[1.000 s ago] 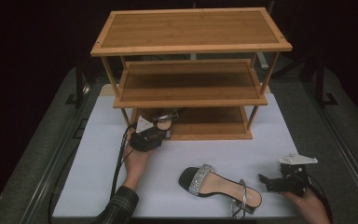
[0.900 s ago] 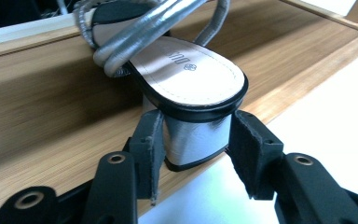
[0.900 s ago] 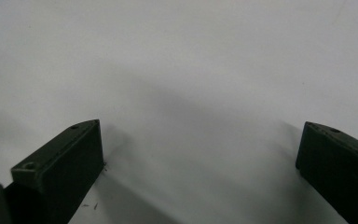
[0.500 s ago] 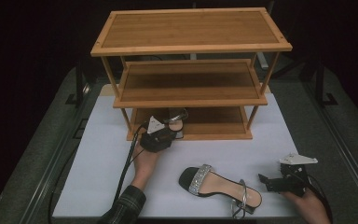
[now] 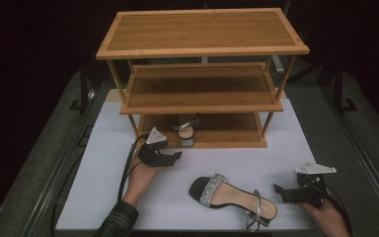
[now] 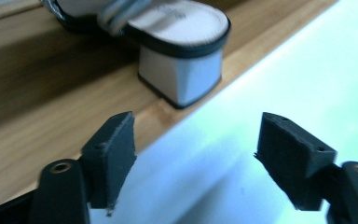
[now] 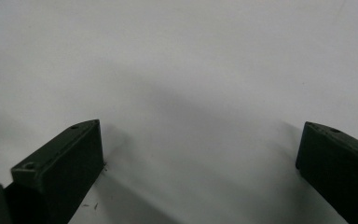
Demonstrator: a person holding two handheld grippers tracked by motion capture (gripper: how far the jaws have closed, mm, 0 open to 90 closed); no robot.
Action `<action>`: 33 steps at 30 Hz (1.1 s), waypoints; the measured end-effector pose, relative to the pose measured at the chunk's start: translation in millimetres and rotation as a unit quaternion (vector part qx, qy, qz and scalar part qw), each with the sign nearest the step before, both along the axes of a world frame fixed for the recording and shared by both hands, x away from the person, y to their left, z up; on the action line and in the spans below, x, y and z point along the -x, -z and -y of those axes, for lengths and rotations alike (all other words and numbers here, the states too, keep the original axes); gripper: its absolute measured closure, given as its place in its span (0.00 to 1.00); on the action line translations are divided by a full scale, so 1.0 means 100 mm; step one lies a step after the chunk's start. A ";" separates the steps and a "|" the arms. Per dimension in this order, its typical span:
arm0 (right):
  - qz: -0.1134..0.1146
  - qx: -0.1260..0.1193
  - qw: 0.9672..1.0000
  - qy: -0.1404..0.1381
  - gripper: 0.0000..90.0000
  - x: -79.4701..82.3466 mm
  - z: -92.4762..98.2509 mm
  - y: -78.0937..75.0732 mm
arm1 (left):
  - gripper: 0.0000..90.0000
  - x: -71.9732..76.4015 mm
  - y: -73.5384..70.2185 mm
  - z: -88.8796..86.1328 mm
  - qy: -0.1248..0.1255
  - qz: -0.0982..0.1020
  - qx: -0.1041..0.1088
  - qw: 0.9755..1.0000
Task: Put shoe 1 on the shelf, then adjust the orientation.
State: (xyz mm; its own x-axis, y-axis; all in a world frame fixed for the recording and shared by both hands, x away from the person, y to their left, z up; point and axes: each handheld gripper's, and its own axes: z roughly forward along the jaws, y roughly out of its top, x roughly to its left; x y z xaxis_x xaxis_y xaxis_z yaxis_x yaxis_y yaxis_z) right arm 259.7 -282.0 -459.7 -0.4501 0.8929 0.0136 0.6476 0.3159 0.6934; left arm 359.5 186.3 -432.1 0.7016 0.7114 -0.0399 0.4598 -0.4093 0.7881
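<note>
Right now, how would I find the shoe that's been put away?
Look at the wooden rack and go down to its lowest shelf. A sandal sits there, heel at the front edge; the other sandal lies flat on the white table.

The high view looked forward and down from above the person's side onto the white table and wooden rack. The left gripper view sat close, sharing the rack's bottom shelf. The right gripper view faced the tabletop.
</note>
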 end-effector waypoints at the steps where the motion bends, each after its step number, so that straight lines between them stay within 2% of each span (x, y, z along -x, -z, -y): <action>1: 0.000 0.000 1.000 0.000 0.00 0.00 0.00 0.00 | 0.29 0.03 -0.01 -0.02 0.002 -0.001 -0.003 1.000; 7: 0.001 0.000 1.000 0.000 0.00 0.00 0.00 0.00 | 0.24 0.17 -0.03 -0.15 0.009 -0.013 -0.019 1.000; 12: 0.000 -0.001 1.000 0.000 0.00 0.00 0.00 0.00 | 0.21 0.35 -0.07 -0.35 0.006 -0.008 -0.031 0.999; 15: -0.002 0.000 1.000 0.001 0.00 0.00 0.00 0.00 | 0.19 0.44 -0.09 -0.49 0.005 -0.014 -0.033 0.999; 21: -0.004 0.002 1.000 -0.001 0.00 -0.01 0.00 0.00 | 0.15 0.61 -0.09 -0.80 -0.015 -0.015 -0.039 0.999; 25: -0.008 0.005 1.000 -0.002 0.00 -0.02 0.00 -0.01 | 0.15 0.71 -0.04 -1.00 -0.031 -0.027 -0.038 0.998; 27: -0.017 0.007 1.000 -0.003 0.01 -0.04 -0.01 -0.03 | 0.15 0.78 0.01 -1.09 -0.036 -0.033 -0.047 0.998; 28: -0.025 0.010 1.000 -0.004 0.04 -0.05 0.00 -0.05 | 0.15 0.81 0.04 -1.13 -0.036 -0.036 -0.051 0.997; 30: -0.031 0.010 0.999 -0.005 0.23 -0.07 0.02 -0.11 | 0.15 0.86 0.08 -1.20 -0.039 -0.038 -0.060 0.997; 32: -0.036 -0.007 0.999 -0.017 0.28 -0.09 0.04 -0.16 | 0.15 0.90 0.12 -1.26 -0.044 -0.037 -0.065 0.996; 33: -0.036 -0.012 0.999 -0.025 0.34 -0.11 0.03 -0.20 | 0.15 0.91 0.14 -1.28 -0.045 -0.038 -0.066 0.996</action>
